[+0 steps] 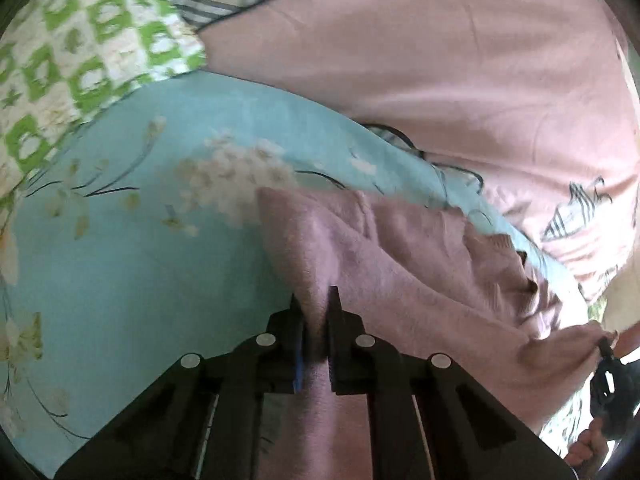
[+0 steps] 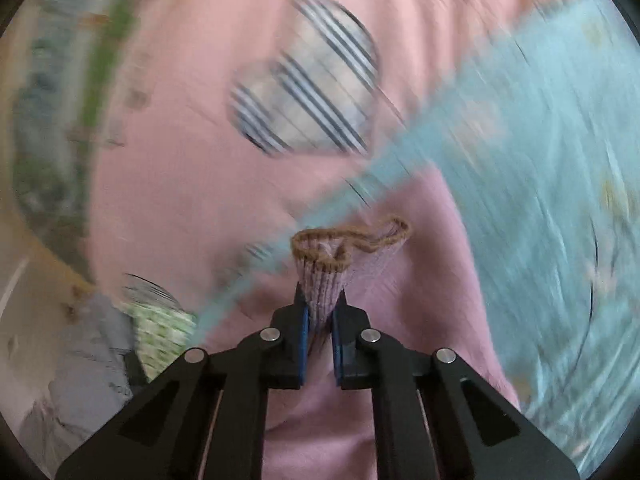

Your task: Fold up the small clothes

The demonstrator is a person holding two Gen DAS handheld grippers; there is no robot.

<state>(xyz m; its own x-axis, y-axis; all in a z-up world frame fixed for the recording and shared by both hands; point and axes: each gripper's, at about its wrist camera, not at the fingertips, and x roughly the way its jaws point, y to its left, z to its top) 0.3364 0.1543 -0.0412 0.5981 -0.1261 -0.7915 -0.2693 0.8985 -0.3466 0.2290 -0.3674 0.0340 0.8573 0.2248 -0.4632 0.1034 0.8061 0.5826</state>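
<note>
A small mauve knitted garment (image 1: 400, 248) hangs stretched between both grippers over a light-blue floral sheet (image 1: 140, 240). My left gripper (image 1: 315, 300) is shut on one pinched fold of it. In the same view my right gripper (image 1: 606, 346) shows at the far right edge, holding the garment's other end. The right wrist view shows that gripper (image 2: 321, 298) shut on a ribbed cuff (image 2: 324, 280) with a brown knitted trim (image 2: 348, 238); more of the mauve garment (image 2: 432, 264) spreads beneath it.
A pink blanket (image 1: 440, 60) with plaid heart patches (image 2: 308, 96) lies beyond the garment. A green and white checked cloth (image 1: 80, 52) sits at the upper left. A hand (image 1: 588, 446) shows at the lower right. Grey clothing (image 2: 80, 360) lies lower left in the right wrist view.
</note>
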